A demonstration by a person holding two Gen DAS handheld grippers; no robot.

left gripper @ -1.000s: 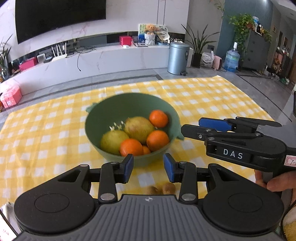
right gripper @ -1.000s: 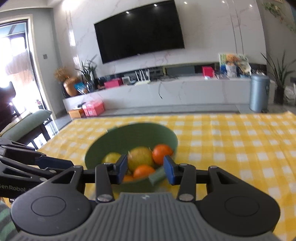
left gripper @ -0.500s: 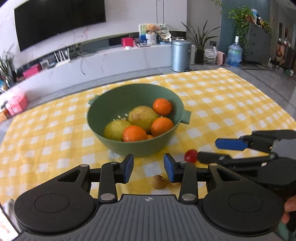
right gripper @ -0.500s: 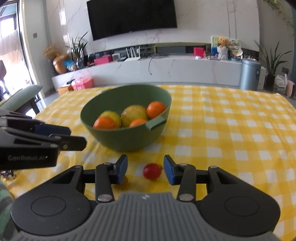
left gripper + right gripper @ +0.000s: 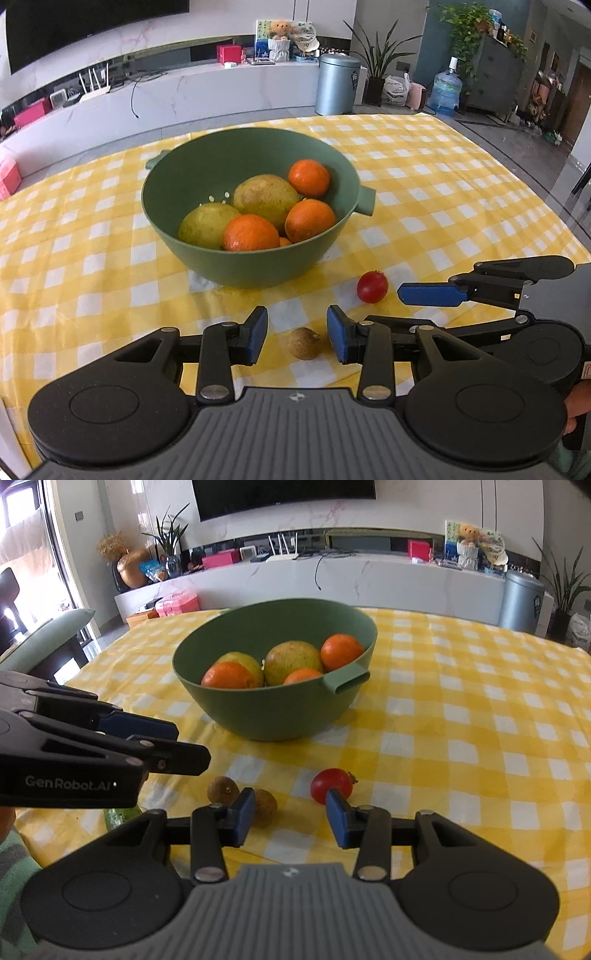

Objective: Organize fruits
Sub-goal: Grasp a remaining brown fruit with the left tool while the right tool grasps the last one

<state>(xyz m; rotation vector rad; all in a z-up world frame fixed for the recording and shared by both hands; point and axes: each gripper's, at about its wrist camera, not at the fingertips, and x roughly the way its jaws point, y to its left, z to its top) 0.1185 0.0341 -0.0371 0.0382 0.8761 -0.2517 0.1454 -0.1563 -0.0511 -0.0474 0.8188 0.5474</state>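
Left wrist view: the left tongs (image 5: 297, 335) are seen spread, nothing pinched; a small brown fruit (image 5: 303, 343) lies on the yellow-checked cloth (image 5: 461, 206) of the bench, in the gap betw. the blue pads (image 5: 258, 334) w/o touching either. Beyond it a green bowl (image 5: 207, 173) is set on the cloth, w/ two yellow-green pears (image 5: 264, 197) and several oranges (image 5: 250, 233) inside. A red cherry tomato (image 5: 372, 286) is seen on the cloth just right of the bowl's base, apart from it. The right tongs (image 5: 400, 306) come in from the right, jaws spread and empty, upper blue pad just beside the tomato, not touching. A grey bin (image 5: 338, 84) and a water jug (image 5: 446, 90) are seen on the floor behind. Right wrist view: the right tongs (image 5: 291, 818) are spread, nothing held; the tomato (image 5: 331, 784) sits just past the right pad (image 5: 338, 823), partly hidden by it; contact can't be told. Two small brown fruits (image 5: 222, 790) are seen near the left pad, one partly behind it. The left tongs (image 5: 184, 746) enter from the left, above the brown fruits. The bowl (image 5: 273, 712) stands further back w/ pears and oranges inside. Something green (image 5: 120, 816) is glimpsed at the bench edge, too hidden to identify.
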